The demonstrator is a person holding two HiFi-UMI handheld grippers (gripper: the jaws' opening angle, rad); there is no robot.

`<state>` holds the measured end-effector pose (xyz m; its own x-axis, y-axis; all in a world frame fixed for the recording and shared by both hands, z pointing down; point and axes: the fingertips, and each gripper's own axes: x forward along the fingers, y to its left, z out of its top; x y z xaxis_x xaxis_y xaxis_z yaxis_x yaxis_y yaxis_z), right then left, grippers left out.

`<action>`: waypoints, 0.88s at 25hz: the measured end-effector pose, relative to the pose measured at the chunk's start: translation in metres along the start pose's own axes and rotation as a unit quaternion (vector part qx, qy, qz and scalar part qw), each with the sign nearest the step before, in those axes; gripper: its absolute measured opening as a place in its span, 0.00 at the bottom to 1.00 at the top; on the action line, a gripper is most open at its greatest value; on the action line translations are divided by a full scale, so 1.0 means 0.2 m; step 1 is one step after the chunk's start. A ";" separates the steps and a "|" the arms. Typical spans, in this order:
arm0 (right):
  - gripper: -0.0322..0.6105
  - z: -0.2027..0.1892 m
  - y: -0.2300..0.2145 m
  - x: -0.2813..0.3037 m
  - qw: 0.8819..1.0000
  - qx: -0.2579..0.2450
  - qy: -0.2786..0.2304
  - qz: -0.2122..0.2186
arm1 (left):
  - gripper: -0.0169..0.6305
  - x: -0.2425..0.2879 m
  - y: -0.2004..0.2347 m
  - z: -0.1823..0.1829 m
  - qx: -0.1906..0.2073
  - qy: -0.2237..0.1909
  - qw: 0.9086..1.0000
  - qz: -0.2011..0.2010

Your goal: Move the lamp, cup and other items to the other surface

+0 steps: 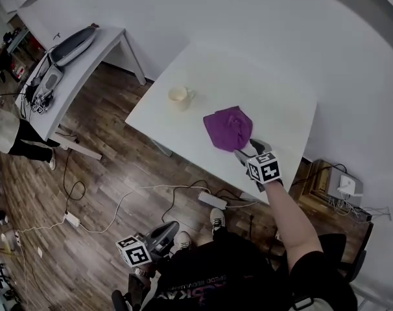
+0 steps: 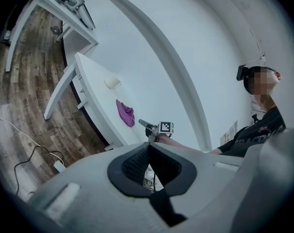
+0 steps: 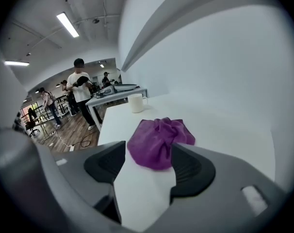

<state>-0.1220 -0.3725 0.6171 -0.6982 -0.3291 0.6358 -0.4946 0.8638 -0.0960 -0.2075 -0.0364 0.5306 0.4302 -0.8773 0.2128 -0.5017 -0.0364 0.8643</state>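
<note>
A crumpled purple cloth [image 1: 229, 127] lies on the white table [image 1: 274, 89], with a cream cup [image 1: 179, 96] standing to its left. My right gripper [image 1: 247, 149] is at the cloth's near edge. In the right gripper view its jaws stand wide open [image 3: 148, 148], the cloth's near end [image 3: 159, 137] lies between the fingertips, and the pads do not press on it. The cup [image 3: 136, 102] stands beyond. My left gripper [image 1: 169, 229] hangs low over the floor by the person's body, away from the table. Its jaws [image 2: 148, 147] meet at the tips with nothing between them.
A second white table [image 1: 102, 50] at the upper left carries a grey oblong object [image 1: 73, 46] and some gear. Cables and a power strip [image 1: 213, 201] lie on the wood floor. Devices [image 1: 339, 183] sit by the wall at right. Several people [image 3: 81, 89] stand in the far room.
</note>
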 end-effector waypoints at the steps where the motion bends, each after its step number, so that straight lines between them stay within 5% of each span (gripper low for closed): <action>1: 0.51 0.00 -0.04 0.05 1.000 0.003 0.009 -0.001 | 0.02 0.00 0.00 0.00 -0.002 -0.005 1.000 0.006; 11: 0.56 0.02 -0.19 0.37 0.998 0.040 0.057 0.005 | 0.02 -0.06 0.03 -0.03 -0.025 -0.044 0.997 0.061; 17: 0.59 -0.05 -0.18 0.45 0.995 0.019 0.095 -0.006 | 0.02 -0.05 0.04 -0.04 -0.027 -0.035 0.997 0.068; 22: 0.46 -0.08 -0.16 0.49 0.995 -0.005 0.099 -0.009 | 0.02 -0.04 0.05 -0.04 -0.023 -0.026 0.997 0.068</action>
<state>-0.1652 -0.4262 0.6945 -0.5724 -0.2643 0.7762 -0.5007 0.8623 -0.0756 -0.2106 -0.0263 0.5411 0.3201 -0.8966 0.3058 -0.5170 0.1052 0.8495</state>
